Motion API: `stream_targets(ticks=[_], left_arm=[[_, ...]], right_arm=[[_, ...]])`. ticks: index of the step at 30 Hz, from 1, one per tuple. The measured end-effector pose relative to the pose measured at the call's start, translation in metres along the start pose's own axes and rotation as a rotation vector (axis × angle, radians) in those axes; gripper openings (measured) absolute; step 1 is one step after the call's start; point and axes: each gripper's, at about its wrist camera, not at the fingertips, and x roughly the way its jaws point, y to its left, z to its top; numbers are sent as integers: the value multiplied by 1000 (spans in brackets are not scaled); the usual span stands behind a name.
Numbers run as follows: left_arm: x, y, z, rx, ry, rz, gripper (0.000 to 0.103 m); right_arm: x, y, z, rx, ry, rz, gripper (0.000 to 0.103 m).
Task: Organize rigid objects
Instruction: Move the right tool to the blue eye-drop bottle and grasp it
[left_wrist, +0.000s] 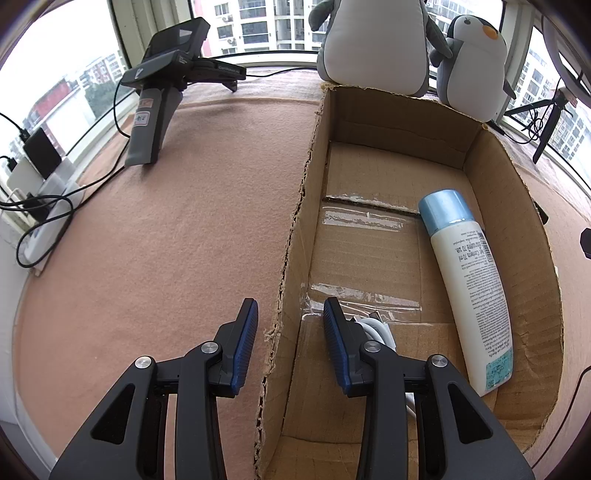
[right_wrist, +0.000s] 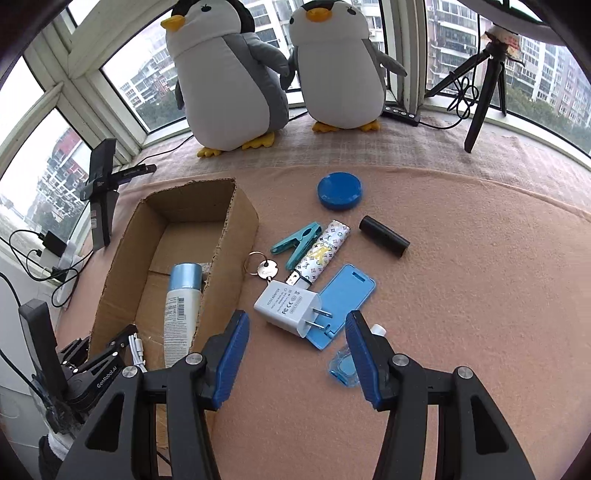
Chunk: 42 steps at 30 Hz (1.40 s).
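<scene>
Left wrist view: the left gripper (left_wrist: 290, 334) hangs wide open and empty, its fingers straddling the torn wall of the cardboard box (left_wrist: 295, 236). Ahead to its right lies a bottle (left_wrist: 469, 291); lowering would likely snag the wall.

Right wrist view: the right gripper (right_wrist: 295, 345) gapes empty. The charger (right_wrist: 288, 308) lies just ahead between its fingers, overlapping a blue card (right_wrist: 347, 295), which a careless pinch might drag along.

two plush penguins (right_wrist: 280, 70), tripod (right_wrist: 484, 81), windows (right_wrist: 147, 81)
</scene>
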Motion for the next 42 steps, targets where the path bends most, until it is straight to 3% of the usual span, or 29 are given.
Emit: stream_targets(ticks=[10,30,35,42], left_arm=[[0,-1,0,1,0,1,36],[1,-2,1,-2,-1,-2,36],[1,-2,1,0,-1,-2,36],[1,-2,0,-1,-2,-3,36]], right_arm=[[24,-38,-16,86,73,-57,50],[51,-33,-21,-34,138,-166,50],[51,-42,-22,-46,150,-183,39],[53,-33,-22,-122,154,-211,31]])
